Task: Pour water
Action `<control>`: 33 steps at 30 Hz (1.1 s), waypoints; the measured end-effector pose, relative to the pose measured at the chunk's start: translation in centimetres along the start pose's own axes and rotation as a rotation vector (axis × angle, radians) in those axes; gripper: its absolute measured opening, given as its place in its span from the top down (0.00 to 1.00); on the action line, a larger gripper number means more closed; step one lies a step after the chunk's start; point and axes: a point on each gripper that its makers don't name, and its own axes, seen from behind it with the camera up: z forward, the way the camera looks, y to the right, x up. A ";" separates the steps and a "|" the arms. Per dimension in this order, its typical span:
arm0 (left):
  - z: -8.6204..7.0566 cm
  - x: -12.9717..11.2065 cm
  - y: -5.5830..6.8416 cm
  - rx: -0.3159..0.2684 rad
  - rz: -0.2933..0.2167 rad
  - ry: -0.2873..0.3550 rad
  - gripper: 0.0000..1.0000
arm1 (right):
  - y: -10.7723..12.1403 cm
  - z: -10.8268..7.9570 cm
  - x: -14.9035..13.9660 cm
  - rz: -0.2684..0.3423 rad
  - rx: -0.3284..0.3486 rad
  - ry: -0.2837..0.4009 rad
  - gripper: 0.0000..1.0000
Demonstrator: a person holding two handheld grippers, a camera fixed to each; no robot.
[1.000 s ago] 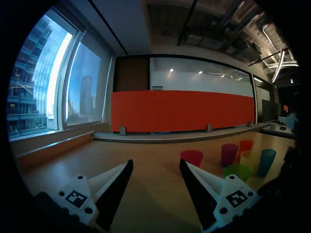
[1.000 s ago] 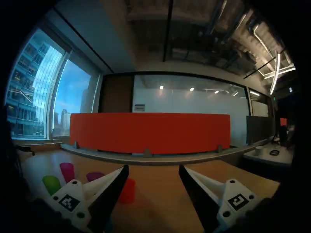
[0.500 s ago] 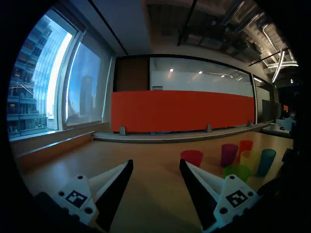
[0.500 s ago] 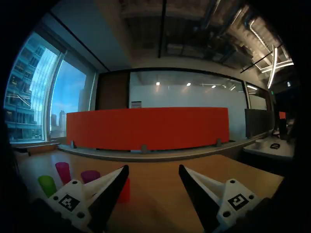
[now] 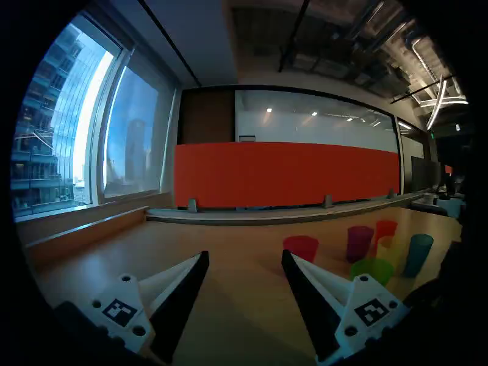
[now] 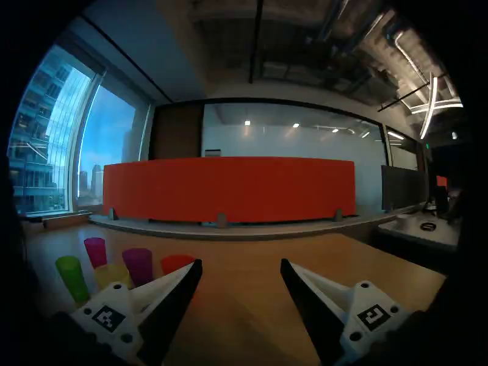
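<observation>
Inspecting both views, we find the left claw (image 5: 244, 255) spread wide and empty, its fingers apart above the wooden surface (image 5: 244, 317). The right claw (image 6: 241, 263) is likewise spread and pinches nothing.

The task's things are six plastic cups (image 5: 390, 251), upright on the surface ahead and to the right of the left claw. A red cup (image 5: 301, 248) is nearest that claw and stands a little apart. Beyond it are a purple cup (image 5: 359, 243), an orange cup (image 5: 385, 230), a yellow cup (image 5: 387, 246), a teal cup (image 5: 418, 254) and a low green cup (image 5: 372, 268), all packed close together. In the right gripper view the group (image 6: 138, 265) sits low at the left, near that claw. Neither claw touches a cup.

We judge the cups light, thin-walled and smooth. They would likely flex under a hard squeeze and tip at a nudge. The light is dim, so we cannot tell which cup, if any, holds water.

Recommended hold: opposite sides of the wall, at mid-height below the rim, with moderate pressure. The red cup offers the clearest access. Reaching into the packed group risks knocking neighbours.
</observation>
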 end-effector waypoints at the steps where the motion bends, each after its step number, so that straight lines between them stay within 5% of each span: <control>1: 0.0 0.0 0.0 0.000 0.000 0.000 0.12 | 0.1 0.0 0.0 0.002 0.000 -0.001 0.01; 33: 0.0 0.0 0.0 0.000 0.000 0.000 0.12 | 0.3 -0.5 -0.8 -0.008 -0.005 -0.026 0.01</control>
